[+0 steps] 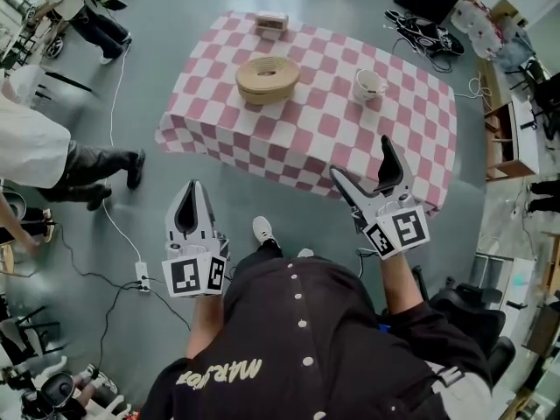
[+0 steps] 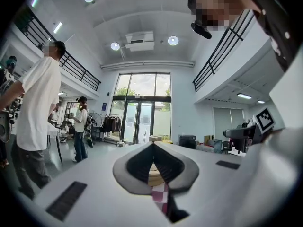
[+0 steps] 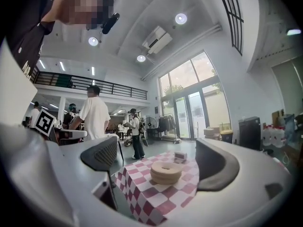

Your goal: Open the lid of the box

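Near the table (image 1: pixel 325 103), the left gripper (image 1: pixel 191 191) hovers jaws together, the right gripper (image 1: pixel 362 161) jaws wide.

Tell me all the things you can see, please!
table: one, pink-and-white checks, straight ahead
round box: one, tan, closed, table's middle
cup: one, white, right of the round box
small box: one, brownish, table's far edge
power strip: one, white, floor at left
bystander: one, white top, left edge
left claw: one, grey, shut, empty, short of the table
right claw: one, grey, open, empty, by the table's near edge
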